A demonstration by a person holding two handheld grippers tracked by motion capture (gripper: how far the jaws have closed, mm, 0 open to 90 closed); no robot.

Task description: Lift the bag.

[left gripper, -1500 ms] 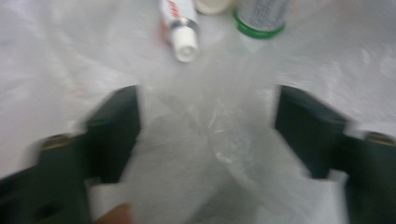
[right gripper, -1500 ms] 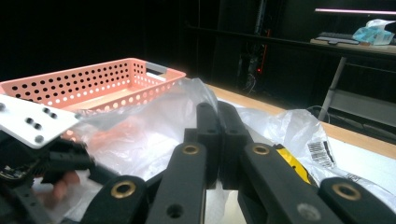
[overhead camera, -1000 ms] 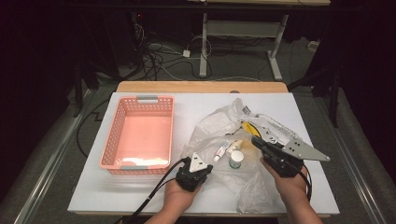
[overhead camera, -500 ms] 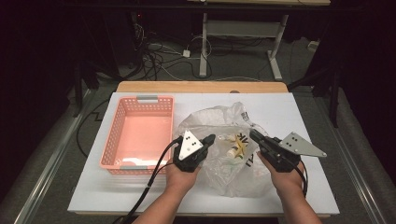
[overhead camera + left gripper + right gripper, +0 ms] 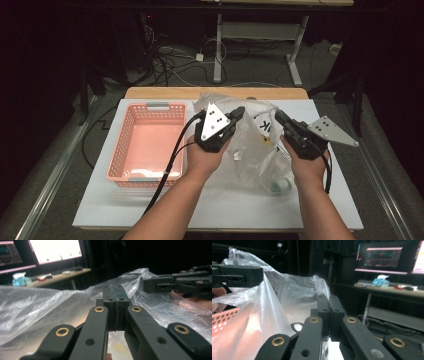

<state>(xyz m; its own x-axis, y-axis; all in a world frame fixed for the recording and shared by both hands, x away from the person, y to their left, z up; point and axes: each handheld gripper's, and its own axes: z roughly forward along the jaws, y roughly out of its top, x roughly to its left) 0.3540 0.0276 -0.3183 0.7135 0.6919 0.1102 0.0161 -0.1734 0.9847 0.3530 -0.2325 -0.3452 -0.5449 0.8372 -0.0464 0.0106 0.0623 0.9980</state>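
Since a second ago both hands have lifted the clear plastic bag (image 5: 252, 145) off the tabletop (image 5: 345, 200); it now hangs between them above the right half, beside the pink basket (image 5: 145, 145). The left gripper (image 5: 235, 114) pinches the bag's top edge, jaws pressed together; the right gripper (image 5: 279, 116) pinches the opposite edge likewise. Black print inside the bag is only partly readable, perhaps "K". The bag hangs mouth upward.

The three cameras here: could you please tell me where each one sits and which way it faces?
High view: above the person's side, looking forward and down on the table; forearms, left gripper, right gripper.
Left gripper view: rides that gripper, along its shut jaws pinching the plastic bag.
Right gripper view: likewise, on the bag's other edge.
Shared: the bag, the other gripper.
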